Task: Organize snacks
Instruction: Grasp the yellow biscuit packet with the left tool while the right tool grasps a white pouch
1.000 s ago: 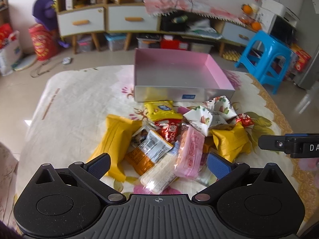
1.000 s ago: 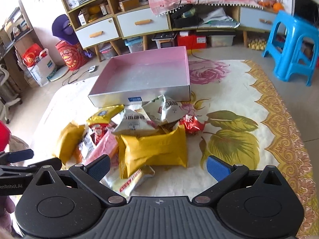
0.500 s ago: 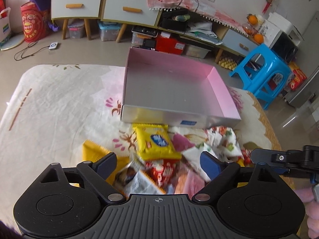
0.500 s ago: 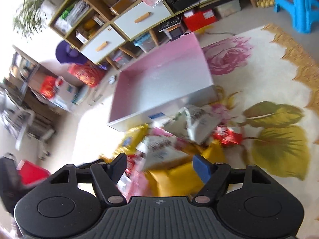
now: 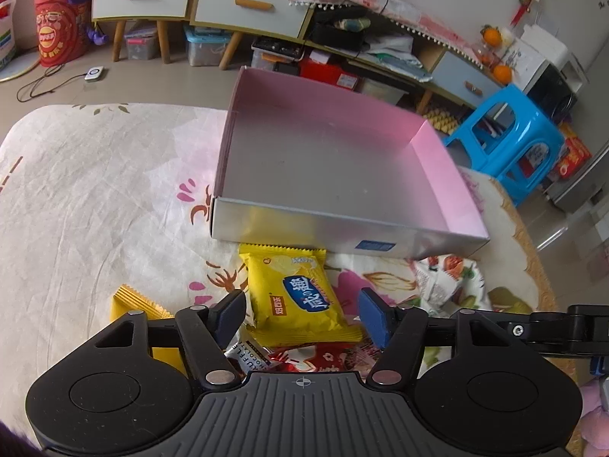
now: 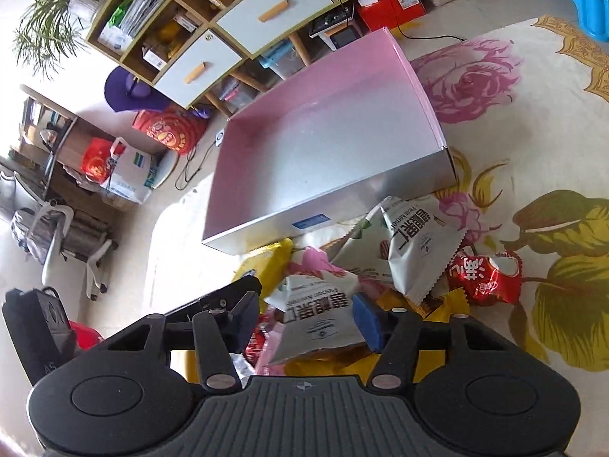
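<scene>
A pile of snack packets lies on the flowered tablecloth in front of an empty pink box point(image 5: 327, 160), also in the right wrist view point(image 6: 327, 152). My left gripper point(image 5: 302, 318) is open, its fingers on either side of a yellow biscuit packet point(image 5: 300, 301) below it. My right gripper point(image 6: 306, 318) is open around a white nut packet point(image 6: 318, 316) on top of the pile. A second white packet point(image 6: 415, 243) and a red packet point(image 6: 483, 278) lie to its right. A yellow wafer packet point(image 5: 133, 301) lies left of the pile.
The table's edges drop to the floor at left point(image 5: 23, 133) and right. A blue stool point(image 5: 506, 141) stands beyond the box on the right. Cabinets point(image 5: 198, 0) line the far wall. The other gripper's body point(image 5: 563, 331) shows at the right edge of the left wrist view.
Both grippers have moved forward and down over the pile toward the box. Their jaws have narrowed: the left now straddles the yellow biscuit packet, the right the white nut packet.
</scene>
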{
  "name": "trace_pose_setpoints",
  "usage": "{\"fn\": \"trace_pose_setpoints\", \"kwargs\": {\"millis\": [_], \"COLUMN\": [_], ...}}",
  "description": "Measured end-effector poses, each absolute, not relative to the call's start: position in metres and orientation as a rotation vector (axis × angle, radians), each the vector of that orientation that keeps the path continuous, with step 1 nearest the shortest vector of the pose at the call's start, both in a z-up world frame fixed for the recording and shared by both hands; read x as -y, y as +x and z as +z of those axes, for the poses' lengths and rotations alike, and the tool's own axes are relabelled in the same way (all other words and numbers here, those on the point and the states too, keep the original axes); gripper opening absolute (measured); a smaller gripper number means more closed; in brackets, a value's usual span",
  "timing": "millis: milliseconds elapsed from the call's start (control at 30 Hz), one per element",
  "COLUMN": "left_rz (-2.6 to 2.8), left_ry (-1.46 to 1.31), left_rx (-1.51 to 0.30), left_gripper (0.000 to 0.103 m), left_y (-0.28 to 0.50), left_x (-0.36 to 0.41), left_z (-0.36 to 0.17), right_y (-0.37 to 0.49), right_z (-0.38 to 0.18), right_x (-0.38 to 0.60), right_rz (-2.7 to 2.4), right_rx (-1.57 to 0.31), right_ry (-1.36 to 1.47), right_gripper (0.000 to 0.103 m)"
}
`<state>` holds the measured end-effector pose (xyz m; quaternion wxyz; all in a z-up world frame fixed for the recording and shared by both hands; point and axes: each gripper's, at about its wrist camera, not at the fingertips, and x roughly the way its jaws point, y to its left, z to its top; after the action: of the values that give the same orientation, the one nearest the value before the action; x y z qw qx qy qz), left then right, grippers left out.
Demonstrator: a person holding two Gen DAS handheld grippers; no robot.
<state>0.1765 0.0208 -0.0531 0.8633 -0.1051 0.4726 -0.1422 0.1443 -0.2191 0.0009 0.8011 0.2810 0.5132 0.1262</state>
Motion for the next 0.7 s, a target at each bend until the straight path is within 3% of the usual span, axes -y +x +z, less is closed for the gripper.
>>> {"fn": "trace_pose_setpoints", "kwargs": {"millis": [300, 700], "left_rz": [-0.286, -0.246], "left_ry": [-0.169, -0.183], "left_rx": [-1.009, -0.991], "left_gripper": [0.05, 0.044], "left_y": [0.175, 0.167], "left_x": [-0.02, -0.022], "left_z": [-0.063, -0.052], "right_y": [0.146, 0.14], "right_z": [-0.017, -0.002], "right_x": [0.215, 0.213], "right_rz": [0.283, 0.273], "right_rx": [-1.137, -1.098], "right_ry": [0.548, 0.481], "right_gripper": [0.05, 0.032]}}
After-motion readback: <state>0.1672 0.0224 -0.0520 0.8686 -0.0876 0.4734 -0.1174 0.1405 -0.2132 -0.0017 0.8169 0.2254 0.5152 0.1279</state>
